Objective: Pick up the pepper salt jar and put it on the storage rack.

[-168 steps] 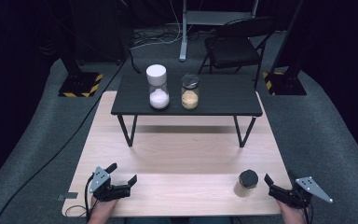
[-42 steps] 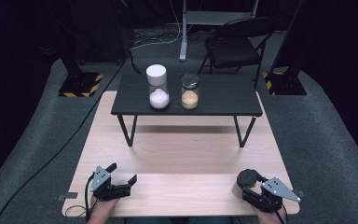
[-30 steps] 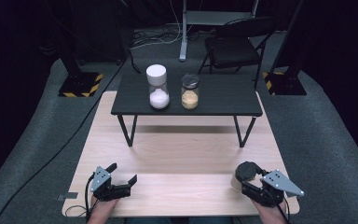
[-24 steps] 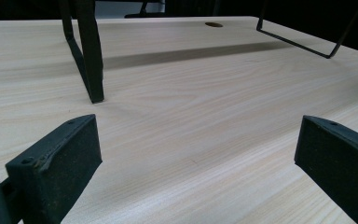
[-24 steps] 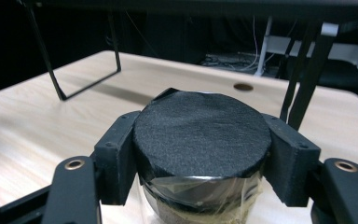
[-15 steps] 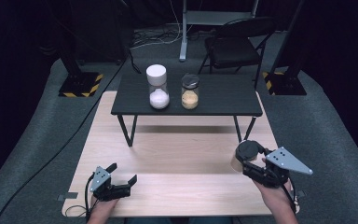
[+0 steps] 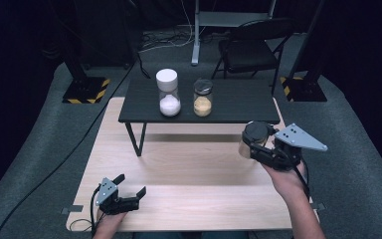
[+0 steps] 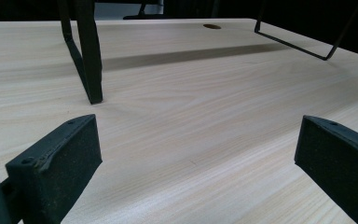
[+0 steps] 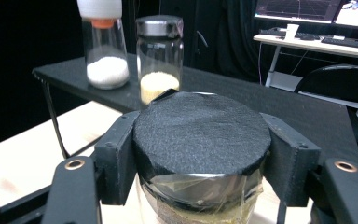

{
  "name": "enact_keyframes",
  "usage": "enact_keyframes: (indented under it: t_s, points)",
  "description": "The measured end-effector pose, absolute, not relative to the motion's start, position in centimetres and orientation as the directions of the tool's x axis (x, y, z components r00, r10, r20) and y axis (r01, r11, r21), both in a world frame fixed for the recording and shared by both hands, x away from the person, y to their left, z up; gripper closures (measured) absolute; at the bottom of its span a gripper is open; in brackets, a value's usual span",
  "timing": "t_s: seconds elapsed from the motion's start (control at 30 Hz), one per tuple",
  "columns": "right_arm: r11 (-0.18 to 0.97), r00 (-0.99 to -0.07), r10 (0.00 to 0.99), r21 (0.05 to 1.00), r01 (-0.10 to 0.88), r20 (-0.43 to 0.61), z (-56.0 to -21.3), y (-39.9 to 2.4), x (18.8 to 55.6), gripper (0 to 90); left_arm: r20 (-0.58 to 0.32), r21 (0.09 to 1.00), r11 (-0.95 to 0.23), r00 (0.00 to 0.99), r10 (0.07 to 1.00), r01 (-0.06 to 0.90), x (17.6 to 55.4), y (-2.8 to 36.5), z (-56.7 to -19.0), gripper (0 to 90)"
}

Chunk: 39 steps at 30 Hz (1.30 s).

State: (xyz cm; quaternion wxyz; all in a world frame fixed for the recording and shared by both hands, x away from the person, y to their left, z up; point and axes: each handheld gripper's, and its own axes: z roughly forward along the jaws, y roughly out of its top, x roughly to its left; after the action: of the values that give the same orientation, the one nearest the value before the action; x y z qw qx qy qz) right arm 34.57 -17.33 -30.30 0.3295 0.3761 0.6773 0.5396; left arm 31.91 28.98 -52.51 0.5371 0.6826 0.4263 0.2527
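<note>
- Since the earlier frames, we see our right gripper [image 7: 255, 145] has risen from the near right corner of the light wooden table [image 7: 189, 199], carrying the black-lidded jar [image 7: 254, 138] up and toward the black side table [image 7: 238, 102]; the left gripper [image 7: 129, 191] has kept its place.
- We hold the jar clamped at its lid: in the right gripper view the 2 jaws press on either side of the round black cap [image 9: 200, 133], with the glass body below it and a tan filling at the bottom edge.
- The jar hangs in the air, off the wood, just in front of the side table's right end.
- On that side table stand 2 more jars side by side: a white-capped jar [image 7: 168, 93] with white powder and a dark-lidded jar [image 7: 202, 97] with yellowish grains.
- Our left gripper rests at the near left of the wooden table, its jaws spread wide with nothing between them; bare wood lies ahead of it, up to a leg of the side table [image 8: 89, 56].
</note>
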Motion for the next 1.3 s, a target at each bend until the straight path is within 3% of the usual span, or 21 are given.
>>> enact_keyframes:
  t_s: [0.6, 1.3]
  points:
    - [0.114, -0.489, 0.872, 0.984, 0.138, -0.032, -26.6, -15.6, 40.3, 34.6, -0.115, 0.950, -0.056, 0.513, 0.851, 0.307, 31.8, 29.0, -52.5, 0.1]
    - [0.134, -0.429, 0.902, 0.975, 0.176, -0.046, -27.4, -12.7, 47.1, 34.6, -0.122, 0.950, -0.053, 0.523, 0.844, 0.307, 31.8, 29.2, -52.5, 0.1]
